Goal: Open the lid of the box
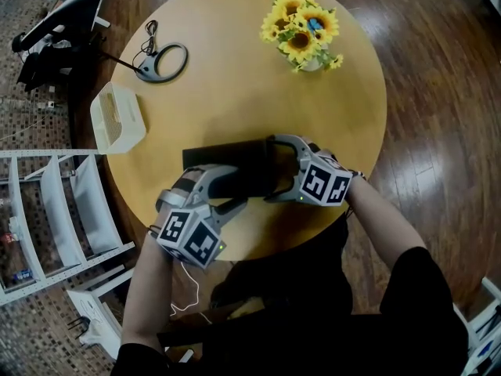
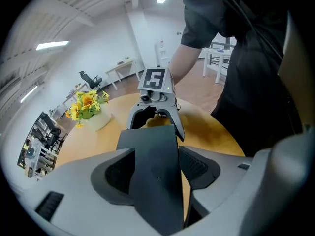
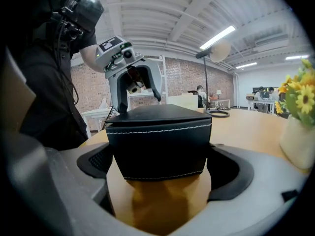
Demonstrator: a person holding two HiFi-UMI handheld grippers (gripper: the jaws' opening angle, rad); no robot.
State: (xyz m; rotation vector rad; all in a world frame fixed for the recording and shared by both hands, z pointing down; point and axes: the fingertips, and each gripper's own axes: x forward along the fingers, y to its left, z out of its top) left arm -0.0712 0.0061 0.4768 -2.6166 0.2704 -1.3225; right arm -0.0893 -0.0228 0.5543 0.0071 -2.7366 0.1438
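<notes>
A black box [image 1: 231, 163] with white stitching lies near the front of the round wooden table [image 1: 235, 84]. My right gripper [image 1: 272, 169] spans its right end. In the right gripper view the box [image 3: 160, 141] fills the whole gap and both pads press on its sides. My left gripper [image 1: 235, 186] straddles the box's near-left end. In the left gripper view the box [image 2: 155, 171] lies tilted between the jaws. It rests against the left pad [image 2: 115, 168], and a strip of table shows beside the right pad [image 2: 199, 166]. The lid lies flat on the box.
A vase of sunflowers [image 1: 301, 30] stands at the back right of the table. A white slatted basket [image 1: 117, 116] overhangs the left edge, with a ring-shaped stand and cable [image 1: 160, 61] behind it. White shelving [image 1: 63, 210] stands left of the table.
</notes>
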